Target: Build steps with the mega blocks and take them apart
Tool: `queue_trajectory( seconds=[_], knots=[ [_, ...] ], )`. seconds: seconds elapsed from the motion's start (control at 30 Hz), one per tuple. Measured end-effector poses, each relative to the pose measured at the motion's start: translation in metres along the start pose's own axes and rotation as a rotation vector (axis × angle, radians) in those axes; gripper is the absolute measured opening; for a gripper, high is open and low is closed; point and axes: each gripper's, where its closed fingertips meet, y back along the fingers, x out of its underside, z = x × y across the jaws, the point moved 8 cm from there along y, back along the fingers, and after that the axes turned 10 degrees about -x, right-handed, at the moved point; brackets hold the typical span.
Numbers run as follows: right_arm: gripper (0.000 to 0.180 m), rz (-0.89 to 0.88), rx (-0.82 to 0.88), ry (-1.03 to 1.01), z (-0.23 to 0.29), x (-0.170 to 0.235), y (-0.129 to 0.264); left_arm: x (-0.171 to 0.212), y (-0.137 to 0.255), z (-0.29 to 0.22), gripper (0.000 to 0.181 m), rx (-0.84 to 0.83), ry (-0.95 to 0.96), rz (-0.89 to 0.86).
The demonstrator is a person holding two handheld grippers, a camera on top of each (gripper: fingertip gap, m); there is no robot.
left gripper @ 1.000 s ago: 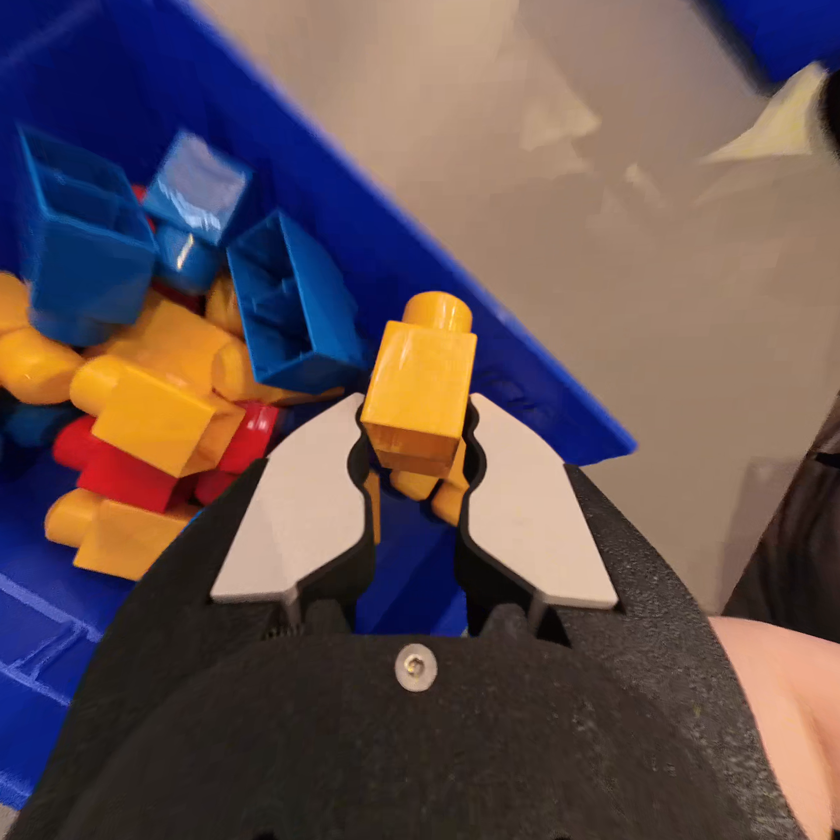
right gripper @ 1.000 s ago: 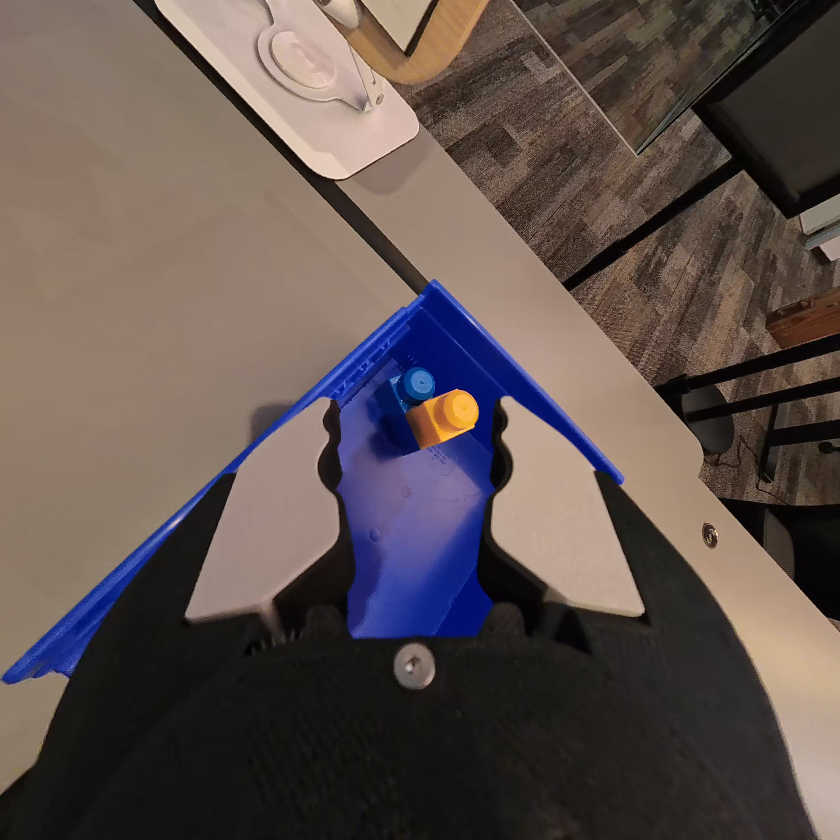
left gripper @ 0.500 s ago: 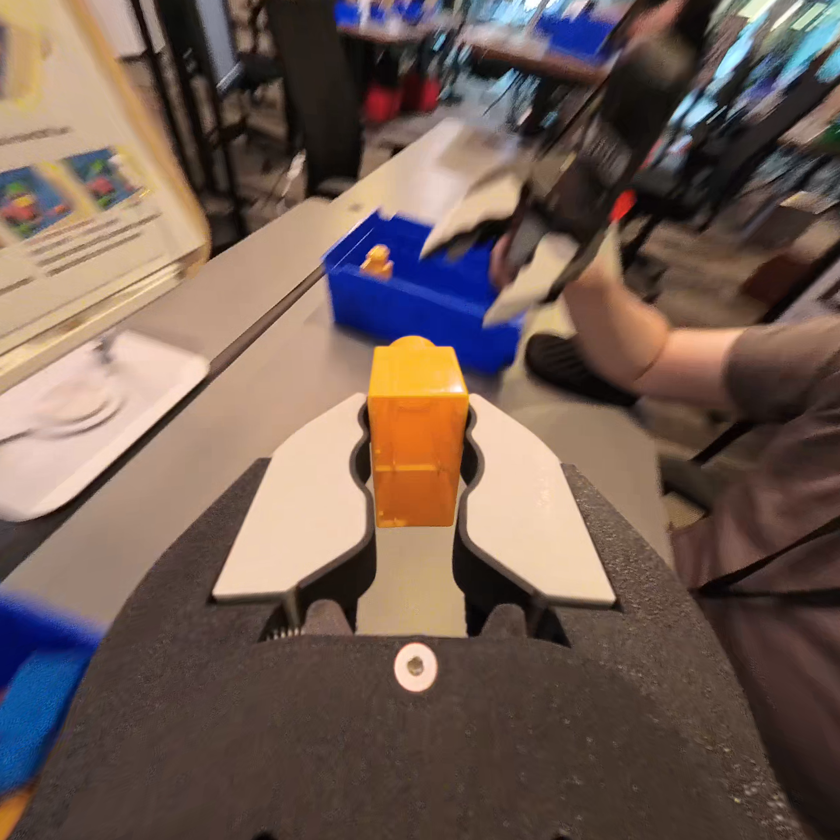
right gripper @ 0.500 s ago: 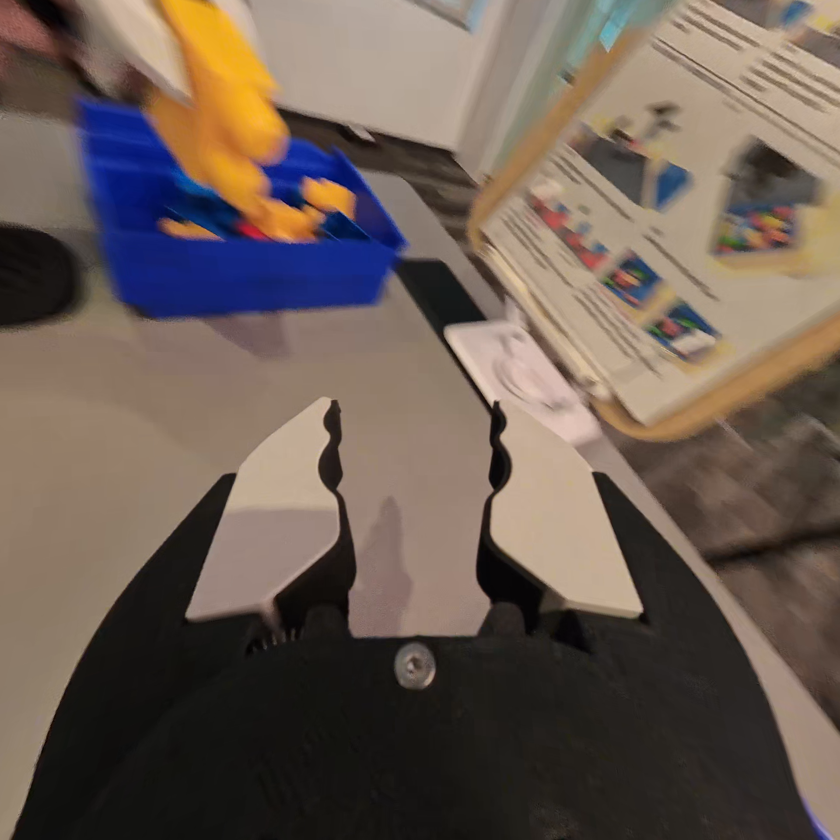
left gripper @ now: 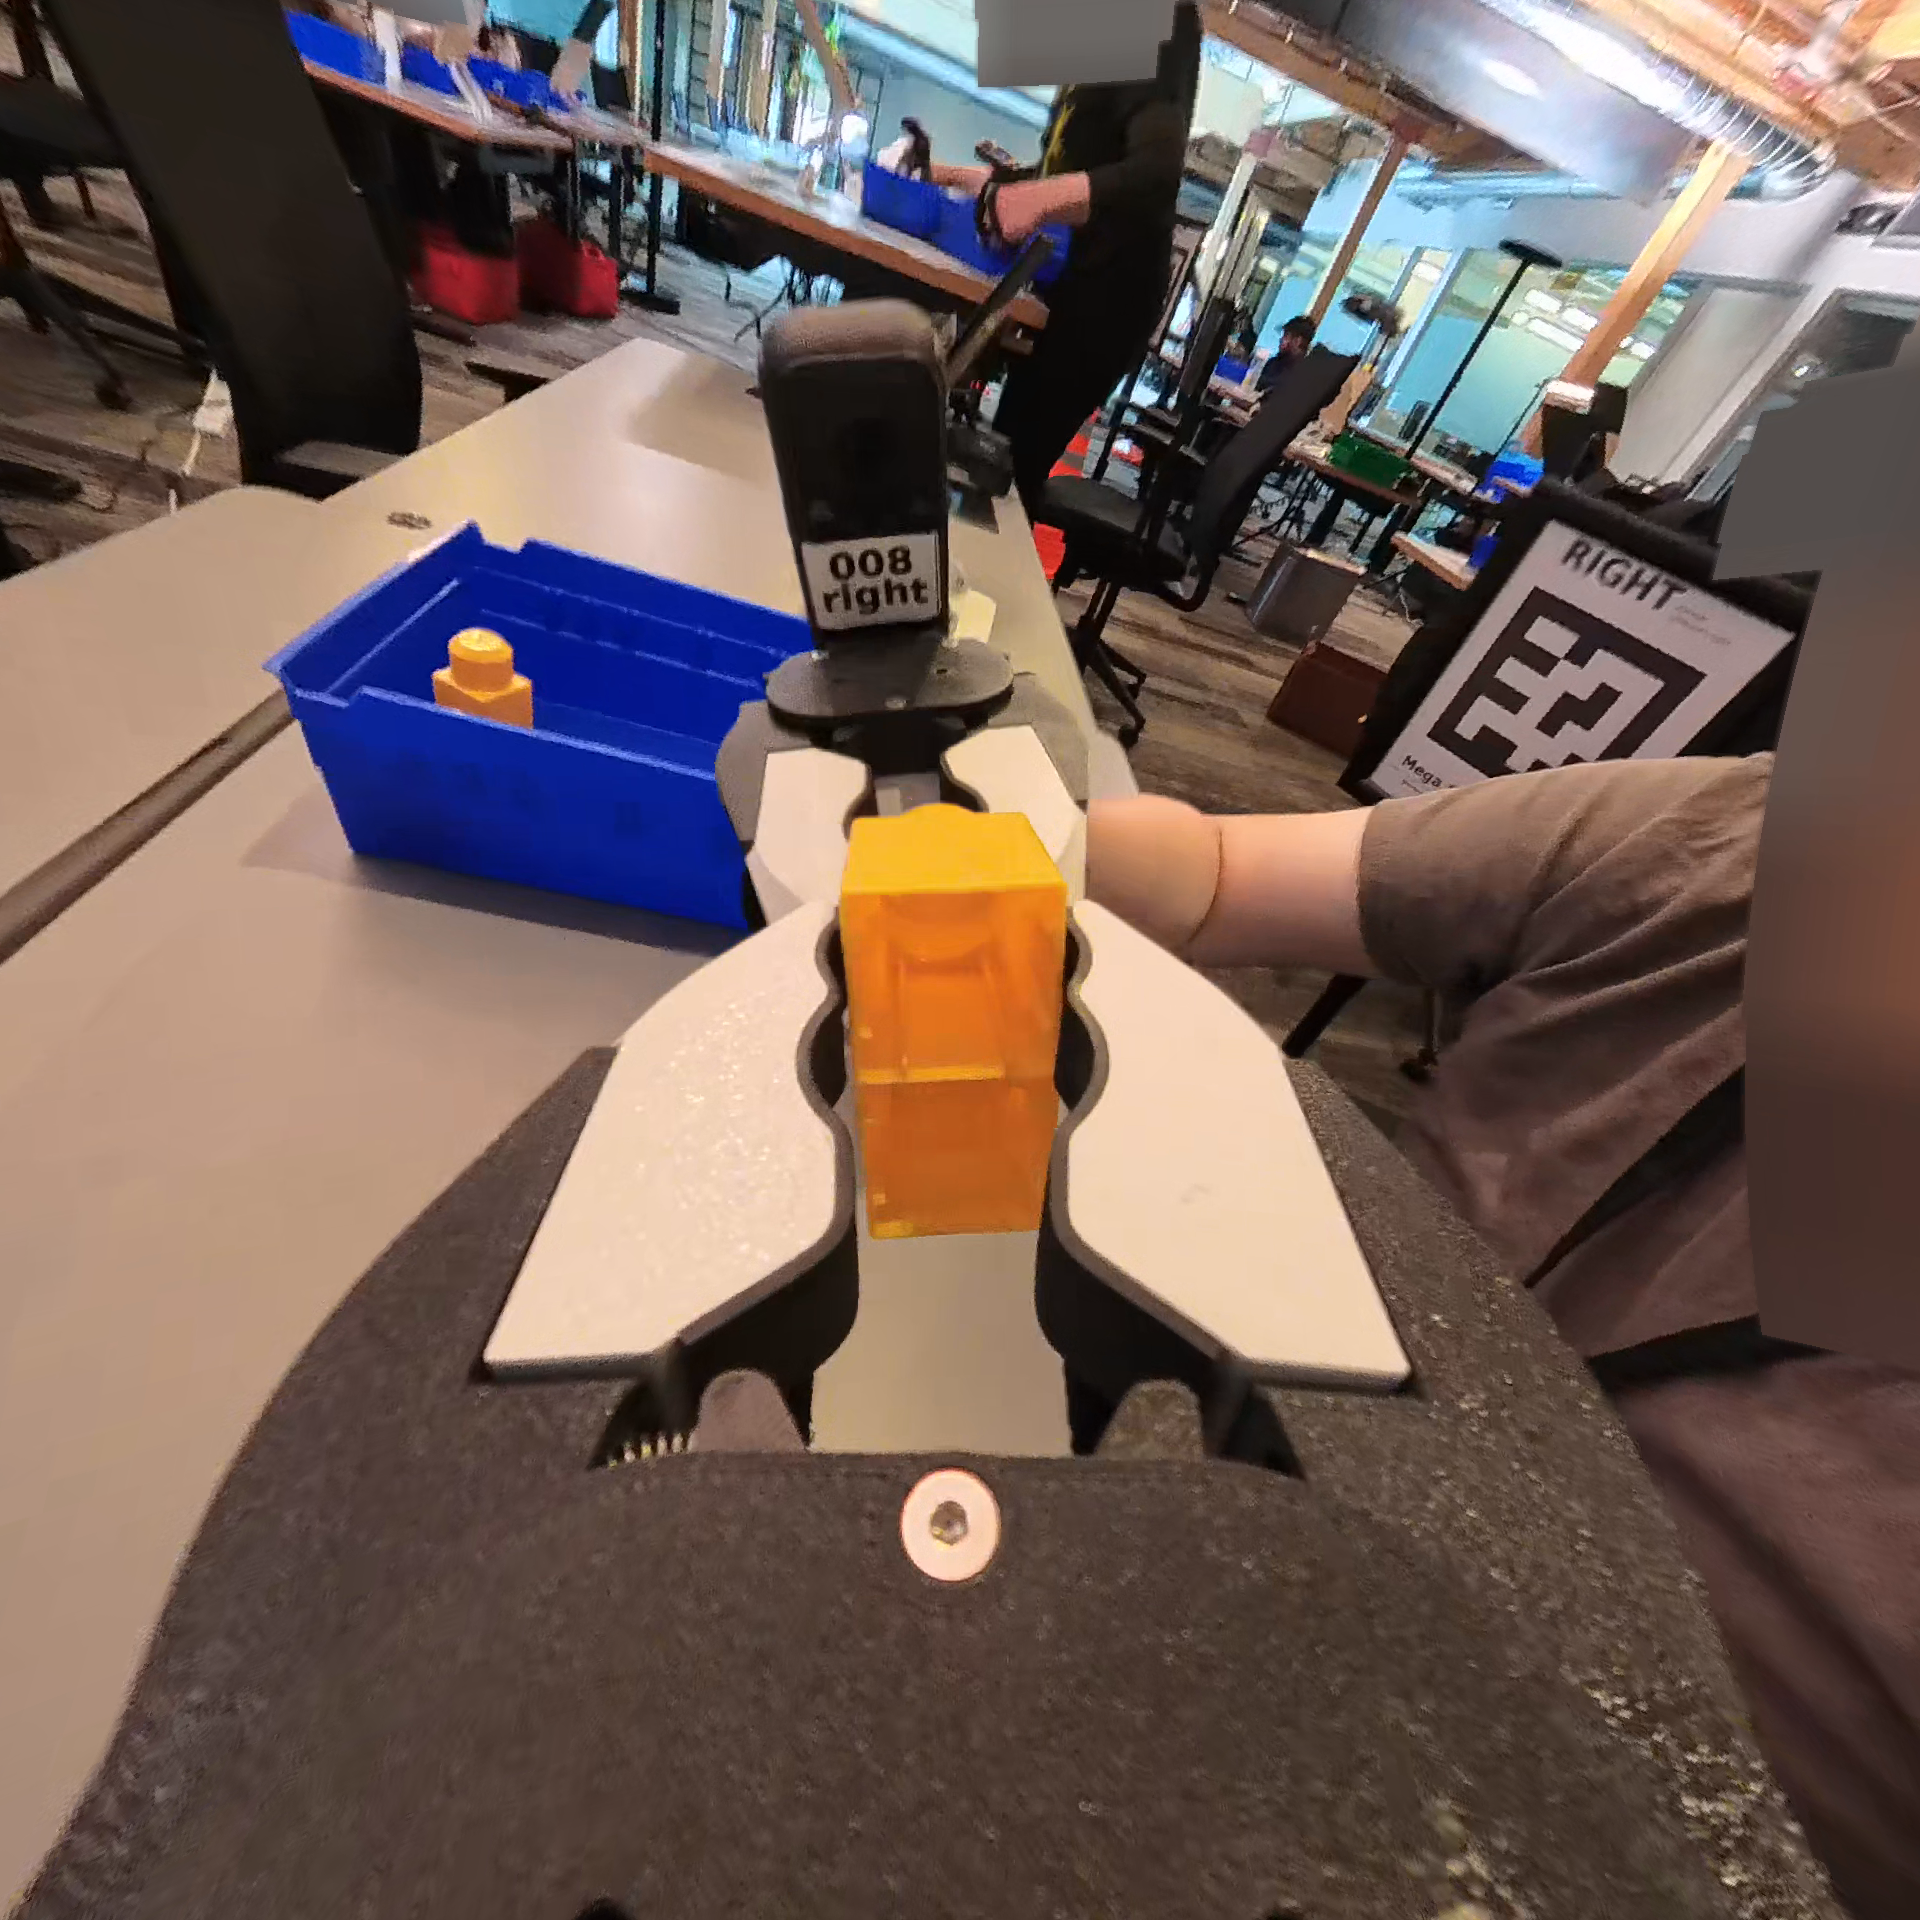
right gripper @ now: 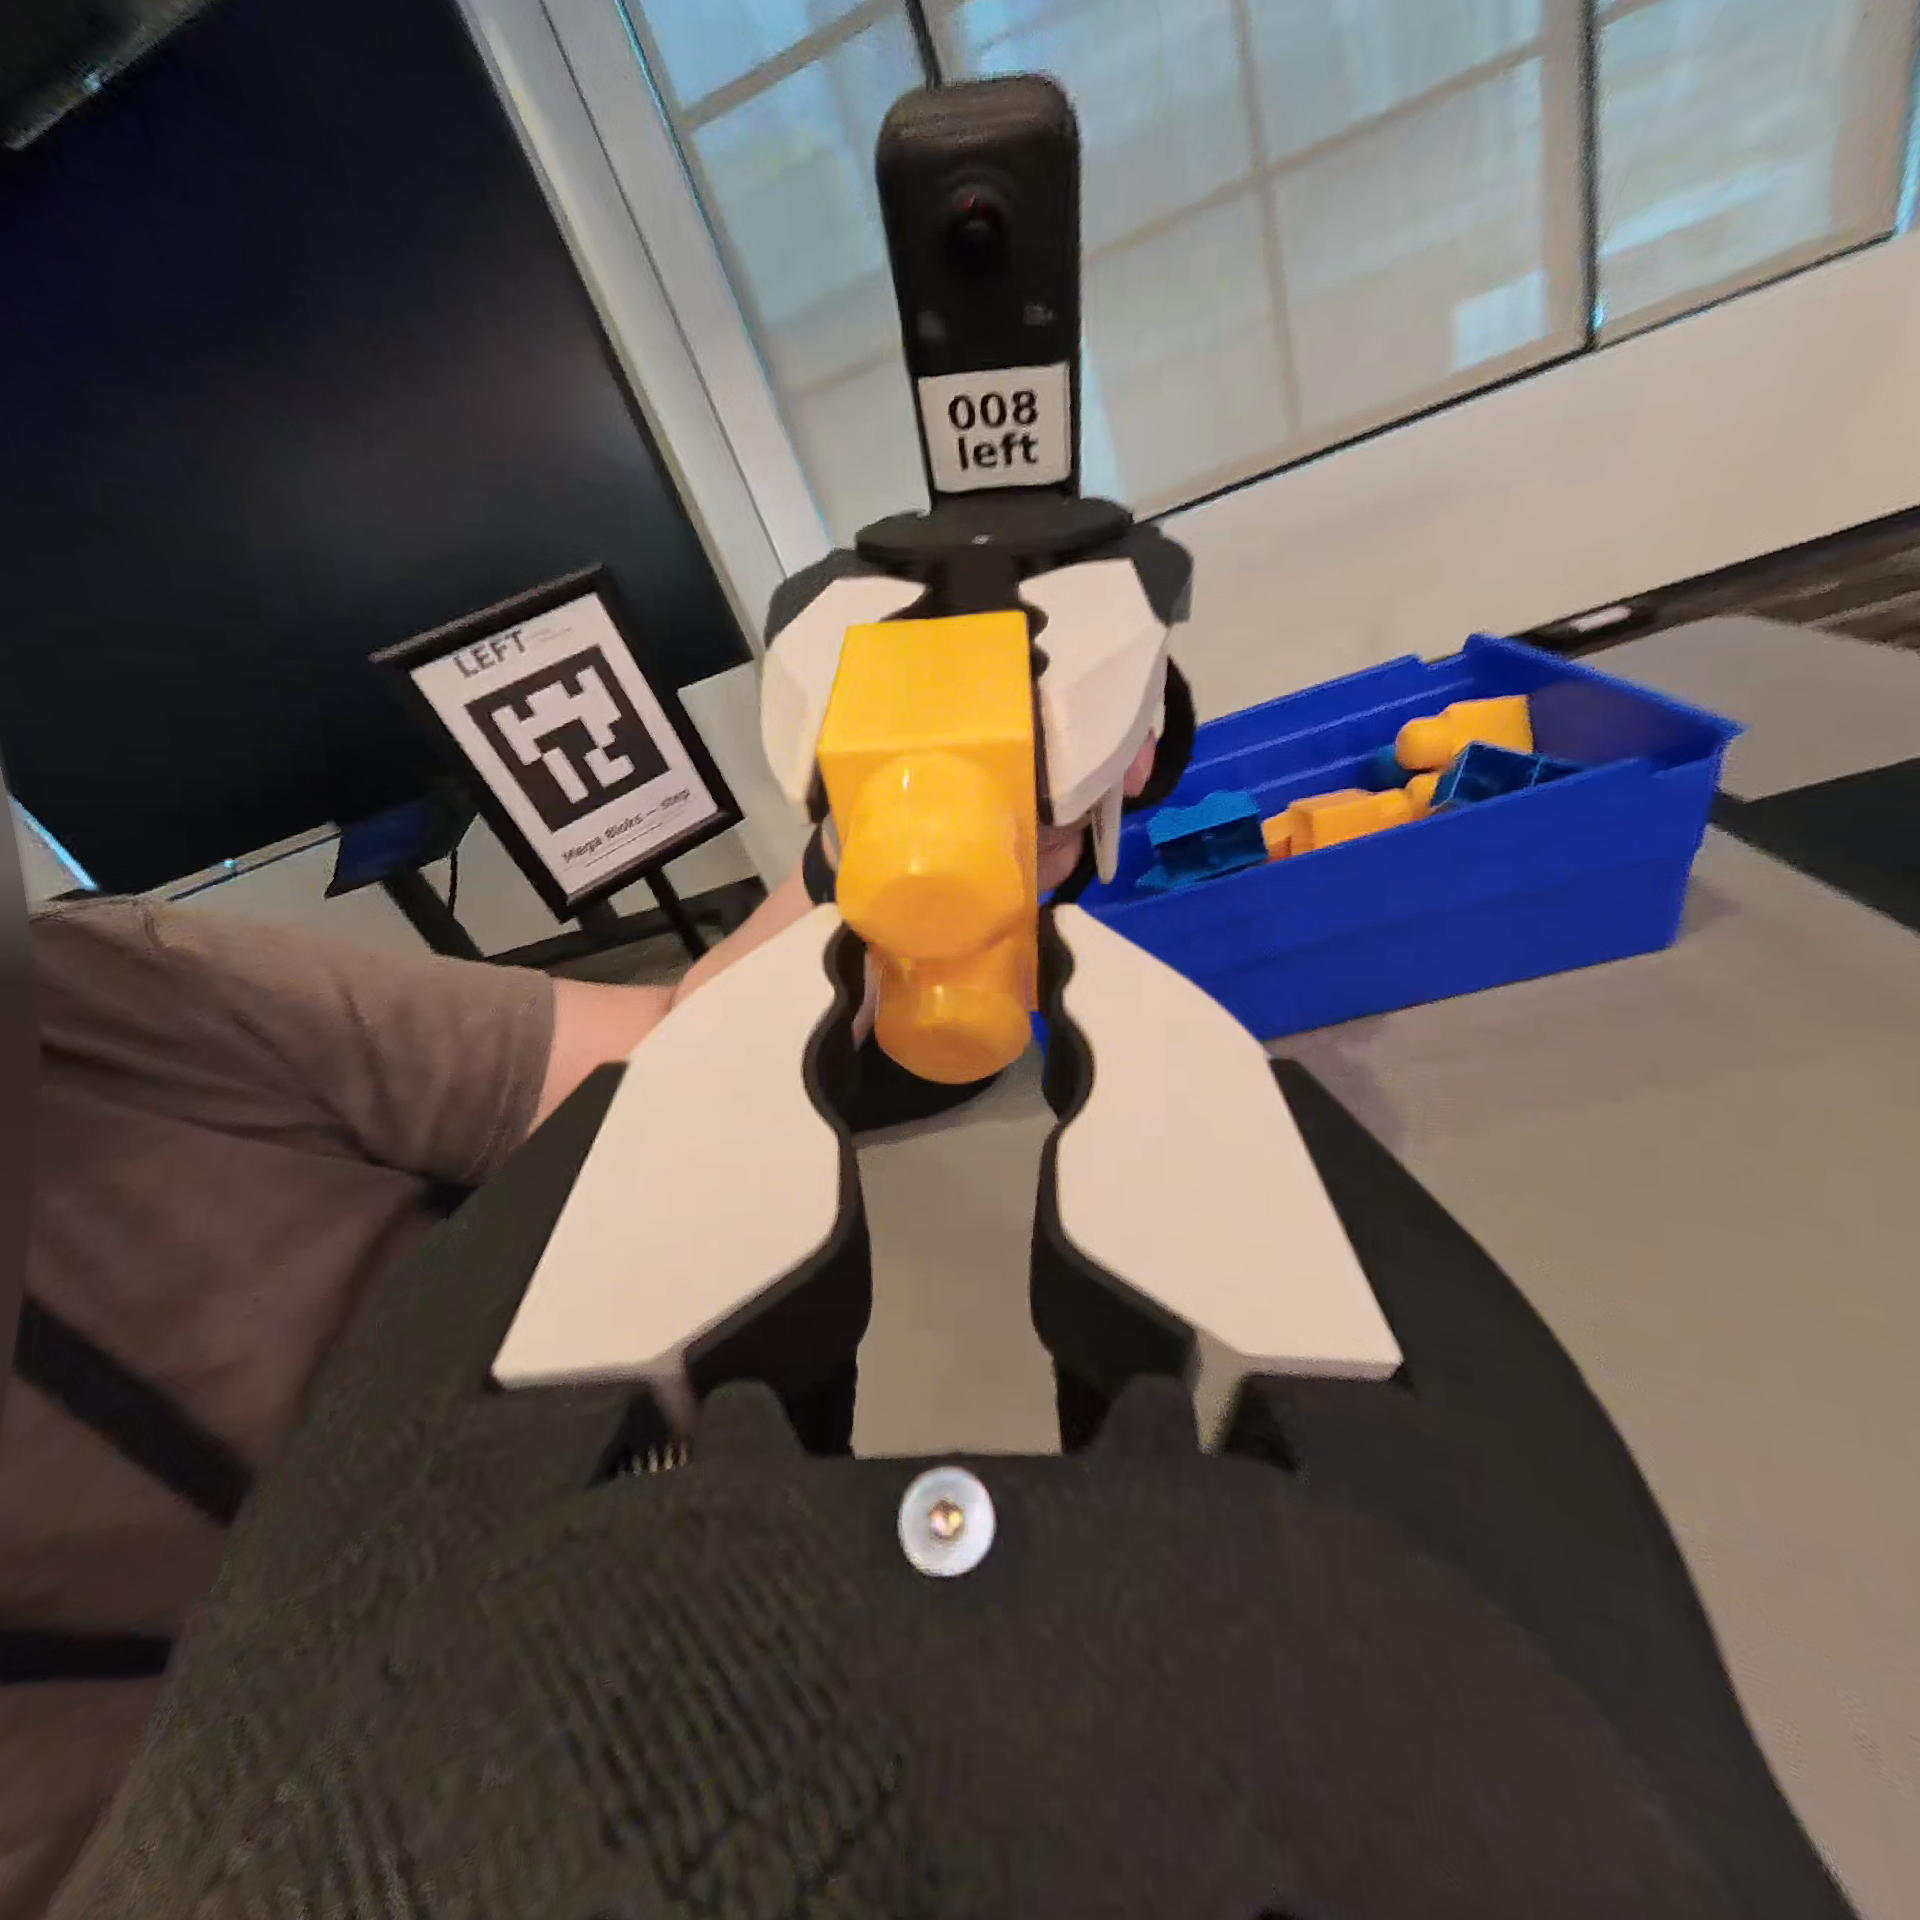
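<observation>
- Your left gripper (left gripper: 951,1049) clamps the yellow block (left gripper: 951,1023).
- Your right gripper (right gripper: 945,1029) stands narrowly parted around its studs; contact unclear.
- White stickers carry print on both cameras.

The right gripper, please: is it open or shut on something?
Open: in its own view the right gripper flanks the orange plastic block's studs with visible gaps.

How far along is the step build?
Done: nothing stacked on the grey table yet. In hand: left gripper clamps a yellow plastic studded block, its stud end between the fingers of the right gripper; grip unclear. Left: the whole build, then teardown; yellow and blue blocks sit loose in the blue plastic bin.
</observation>
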Motion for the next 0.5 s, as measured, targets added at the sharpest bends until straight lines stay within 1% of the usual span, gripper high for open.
queue_trajectory(
  seconds=[0.03,0.07,0.1,0.17,0.27,0.33,0.37,0.43,0.5],
  knots=[
    [0.032,0.031,0.003,-0.017,-0.002,0.002,0.000,0.002,0.000,0.003,0.041,-0.024,0.000,0.023],
    [0.032,0.072,0.018,-0.046,-0.006,0.006,0.001,0.002,0.003,0.006,0.052,-0.069,-0.004,0.048],
    [0.032,0.125,0.046,-0.087,-0.010,0.011,0.002,0.001,0.010,0.010,0.056,-0.123,-0.018,0.072],
    [0.032,0.248,0.135,-0.192,-0.024,0.026,0.005,0.000,0.037,0.015,0.056,-0.279,-0.071,0.143],
    [0.032,0.384,0.262,-0.376,-0.048,0.056,0.013,0.009,0.104,0.023,0.057,-0.627,-0.124,0.318],
    [0.032,0.427,0.273,-0.503,-0.059,0.074,0.017,0.026,0.152,0.029,0.054,-0.860,-0.082,0.434],
    [0.032,0.437,0.272,-0.556,-0.064,0.081,0.018,0.036,0.172,0.031,0.055,-0.944,-0.049,0.492],
    [0.032,0.438,0.279,-0.637,-0.072,0.093,0.022,0.054,0.200,0.037,0.056,-1.024,0.033,0.567],
    [0.032,0.449,0.290,-0.691,-0.078,0.102,0.025,0.070,0.215,0.044,0.053,-1.038,0.102,0.628]
  ],
)
